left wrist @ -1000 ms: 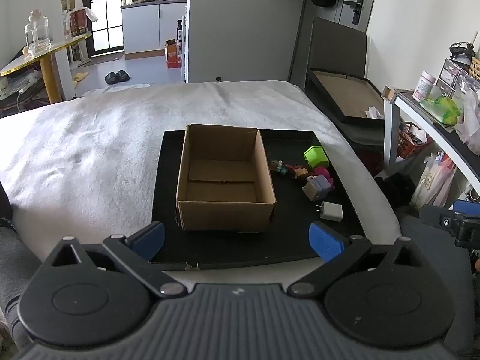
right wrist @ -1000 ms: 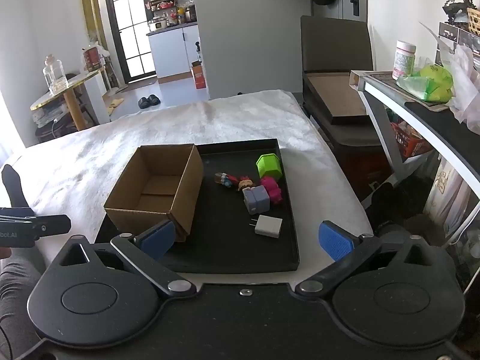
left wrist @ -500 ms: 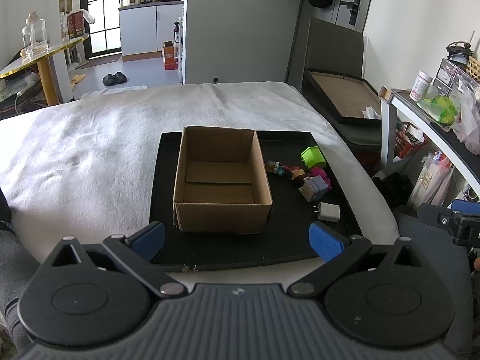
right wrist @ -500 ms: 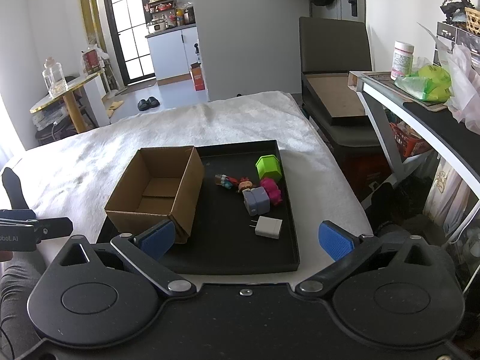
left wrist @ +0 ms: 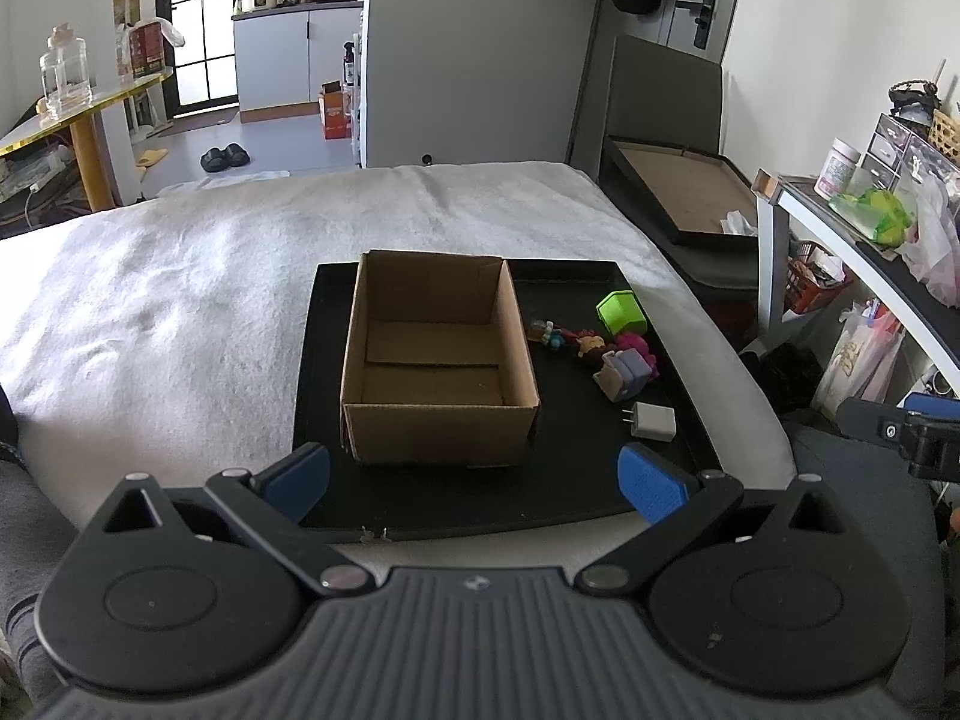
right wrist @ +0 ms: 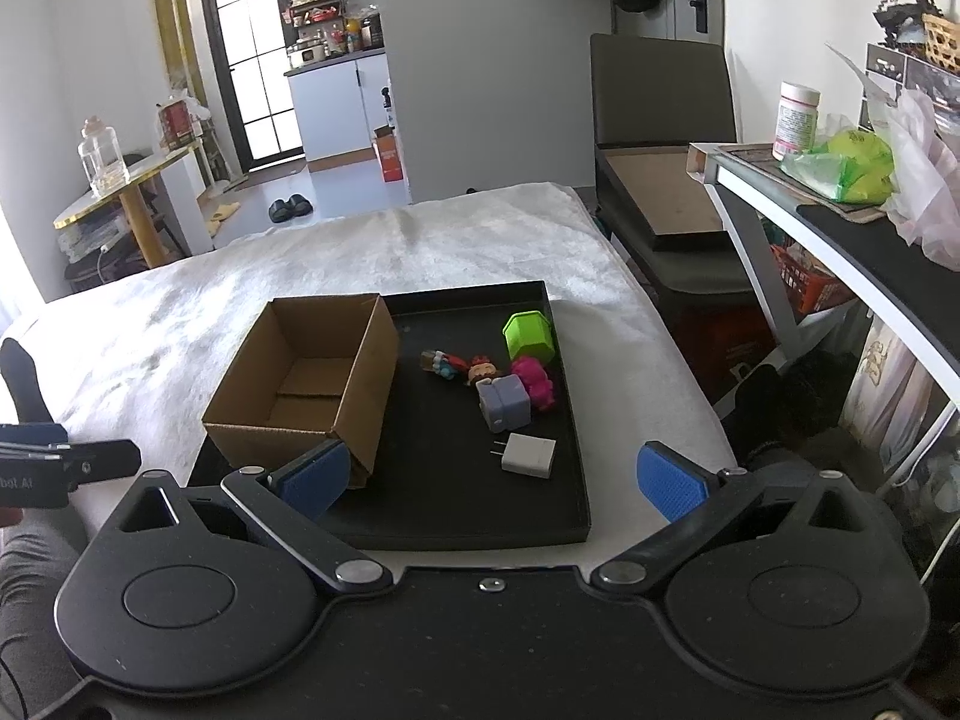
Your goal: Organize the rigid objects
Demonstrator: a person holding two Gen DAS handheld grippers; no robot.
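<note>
Two grippers are in my feeds, both with blue pads spread wide and nothing between them. My left gripper hangs over the near edge of the black tray, lined up with the cardboard box. My right gripper hovers over the tray's near right part, above the white charger plug.

The tray lies on a bed covered by a white blanket. The box stands upright on the tray's left half, flaps open, and I see only bare cardboard inside. The loose items lie to its right on the tray floor, apart from the box: a lime-green block farthest back, a pink toy just in front of it, a lavender-grey cube touching the pink toy, and two small figurines lying toward the box. The charger plug lies nearest me, prongs pointing left, a little apart from the cube.

In the right view, the other gripper's tip shows at the left edge, off the tray.
</note>
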